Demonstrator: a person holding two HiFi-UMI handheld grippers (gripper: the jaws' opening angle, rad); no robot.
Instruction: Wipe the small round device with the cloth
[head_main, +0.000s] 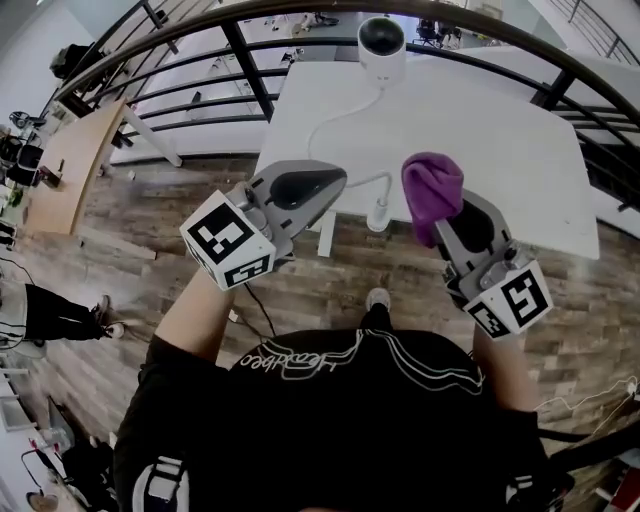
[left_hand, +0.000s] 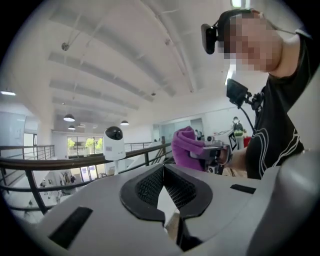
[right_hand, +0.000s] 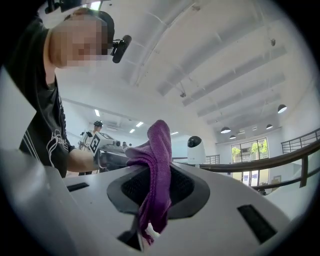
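L hand-held gripper (left_hand: 163, 169) approx level, jaws pressed together, empty; R hand-held gripper (head_main: 448, 222) approx level, pinching purple cloth (head_main: 432, 188).

Purple cloth (head_main: 431, 182) bunched in right claw (head_main: 446, 216); white, black-domed device (head_main: 381, 50) stands upright.

- Big open-plan office/lab-type bldg, seen from a raised level: black metal railing (head_main: 250, 70) curves round the edge.
- More white tables (head_main: 190, 105) & dark office chairs (head_main: 432, 30) beyond the rail.
- Near side: wood-look floor (head_main: 130, 225), white table (head_main: 480, 140), light wooden desk (head_main: 70, 170) at left.
- High white ceiling w/ beams (left_hand: 100, 90), round pendant lamps (left_hand: 69, 118), tall windows (left_hand: 82, 145) w/ greenery outside.
- Other ppl (head_main: 50, 312) standing about in bkgd.
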